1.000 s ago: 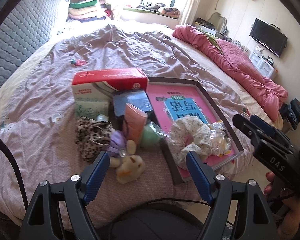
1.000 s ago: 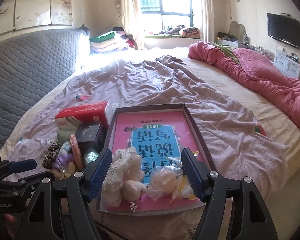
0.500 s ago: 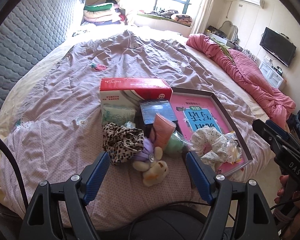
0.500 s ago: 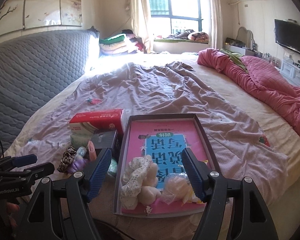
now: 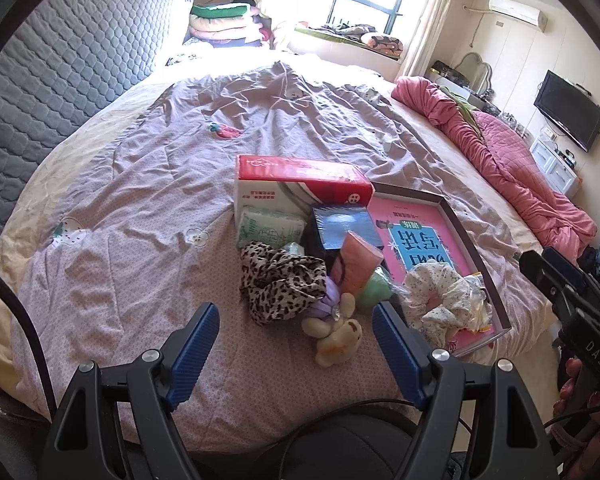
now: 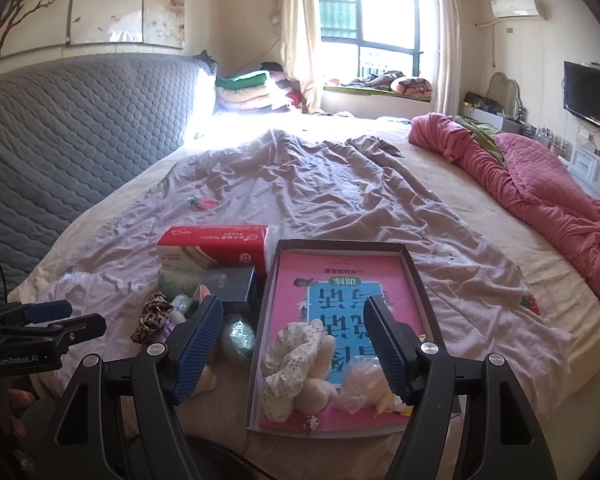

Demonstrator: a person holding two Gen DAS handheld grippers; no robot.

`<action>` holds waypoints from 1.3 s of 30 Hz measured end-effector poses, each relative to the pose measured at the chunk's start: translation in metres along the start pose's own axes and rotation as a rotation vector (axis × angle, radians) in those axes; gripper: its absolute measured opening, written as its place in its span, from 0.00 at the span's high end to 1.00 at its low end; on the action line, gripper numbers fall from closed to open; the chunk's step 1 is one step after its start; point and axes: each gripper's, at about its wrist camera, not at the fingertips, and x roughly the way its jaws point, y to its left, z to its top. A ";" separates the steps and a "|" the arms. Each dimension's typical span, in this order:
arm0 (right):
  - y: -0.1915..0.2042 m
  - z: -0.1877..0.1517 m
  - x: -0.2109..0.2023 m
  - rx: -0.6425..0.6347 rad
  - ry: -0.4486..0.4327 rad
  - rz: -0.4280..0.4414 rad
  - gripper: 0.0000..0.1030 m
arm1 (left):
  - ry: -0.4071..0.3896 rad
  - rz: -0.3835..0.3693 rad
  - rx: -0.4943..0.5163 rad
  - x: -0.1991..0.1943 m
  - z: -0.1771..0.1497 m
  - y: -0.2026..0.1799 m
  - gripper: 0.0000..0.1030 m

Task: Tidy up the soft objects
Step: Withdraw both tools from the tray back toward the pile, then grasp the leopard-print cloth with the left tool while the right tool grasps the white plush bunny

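Item: soft goods for sorting, laid at the near edge of a lilac bedspread [image 5: 140,216]. We list first the leopard-print scrunchie [image 5: 280,280], crumpled on the spread just left of a small cream plush toy [image 5: 336,340]; a lilac scrunchie [image 5: 331,304] lies between and touches both. We judge all three light, limp and free of breakable parts; the leopard piece should yield under the pads, so we would pinch a thick fold of its ruffle rather than the thin elastic core, and take the plush across its body. A pale green soft ball [image 5: 374,286] sits beside a peach tube [image 5: 358,266] that leans against a dark blue box [image 5: 342,226]. Already inside the shallow tray [image 6: 414,276], on its pink book cover, we note a floral white scrunchie [image 6: 292,344], a cream plush piece [image 6: 316,390] touching it, and a crinkly clear bag [image 6: 360,384] holding something peach-coloured; the bag we expect to be slippery. Behind the loose pile stand a red-and-white tissue box [image 5: 300,184] and a green-printed tissue pack [image 5: 270,230], stiffer goods. Left gripper [image 5: 296,354]: blue pads apart, nothing between them, held above the spread before the plush. Right gripper [image 6: 294,350]: likewise spread wide and empty, held over the tray's near end. A pink quilt [image 6: 540,196] lies bunched well apart, at the bed's far side.
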 end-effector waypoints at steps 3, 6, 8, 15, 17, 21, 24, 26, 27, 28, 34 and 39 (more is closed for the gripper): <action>0.008 -0.001 0.001 -0.020 0.007 0.015 0.28 | -0.005 0.009 -0.017 -0.002 0.001 0.011 0.24; 0.017 -0.002 0.002 -0.045 0.010 0.024 0.28 | -0.009 0.015 -0.040 -0.004 0.002 0.022 0.24; 0.023 -0.003 0.003 -0.059 0.015 0.033 0.28 | -0.007 0.021 -0.049 -0.004 0.002 0.028 0.24; 0.043 -0.013 0.015 -0.115 0.058 0.074 0.28 | 0.014 0.034 -0.086 0.004 -0.003 0.049 0.24; 0.049 -0.018 0.021 -0.135 0.080 0.090 0.28 | 0.023 0.032 -0.098 0.008 -0.006 0.053 0.24; 0.061 -0.028 0.033 -0.160 0.118 0.122 0.28 | 0.042 0.010 -0.112 0.016 -0.011 0.059 0.24; 0.067 -0.035 0.043 -0.171 0.147 0.142 0.28 | 0.052 -0.008 -0.121 0.023 -0.013 0.060 0.24; 0.068 -0.037 0.047 -0.178 0.158 0.154 0.28 | 0.060 -0.018 -0.125 0.029 -0.014 0.061 0.24; 0.070 -0.038 0.051 -0.183 0.168 0.157 0.28 | 0.066 -0.024 -0.128 0.032 -0.014 0.061 0.24; 0.072 -0.040 0.054 -0.189 0.177 0.160 0.28 | 0.073 -0.036 -0.133 0.037 -0.014 0.060 0.22; 0.075 -0.049 0.077 -0.189 0.233 0.181 0.28 | 0.112 -0.088 -0.104 0.064 -0.003 0.042 0.19; 0.079 -0.055 0.093 -0.194 0.279 0.204 0.28 | 0.188 -0.108 -0.087 0.098 0.001 0.030 0.19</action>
